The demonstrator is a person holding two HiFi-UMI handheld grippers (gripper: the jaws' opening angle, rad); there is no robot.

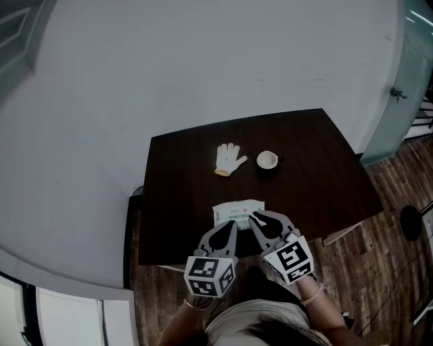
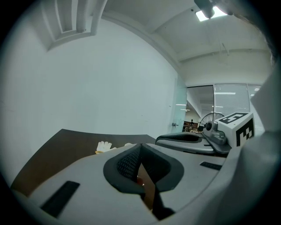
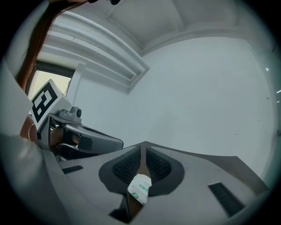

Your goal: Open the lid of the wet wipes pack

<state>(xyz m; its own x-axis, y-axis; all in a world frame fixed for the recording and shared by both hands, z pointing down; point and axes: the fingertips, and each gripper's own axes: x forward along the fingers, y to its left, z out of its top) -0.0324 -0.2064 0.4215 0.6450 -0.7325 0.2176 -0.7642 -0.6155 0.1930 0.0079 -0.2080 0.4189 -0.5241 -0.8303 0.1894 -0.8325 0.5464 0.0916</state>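
As the left hand-held gripper (image 1: pixel 233 224), closed, and right hand-held gripper (image 1: pixel 252 217), barely parted and empty, hover over the wet wipes pack (image 1: pixel 233 208), a careless nudge could slide it off the bench (image 1: pixel 183 189).

- Dark wooden surface (image 1: pixel 318 182), straight-edged.
- Plain pale wall (image 1: pixel 203 61) behind the surface.
- Wood-plank floor (image 1: pixel 399 182) right of the surface.
- Glass door (image 1: pixel 409 115) beyond the surface's right corner.
- Lit ceiling light (image 2: pixel 210 12) above the surface.

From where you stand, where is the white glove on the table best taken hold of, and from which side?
Probably its cuff, from the near side and above: the white glove lies flat on the table with that end turned toward you.
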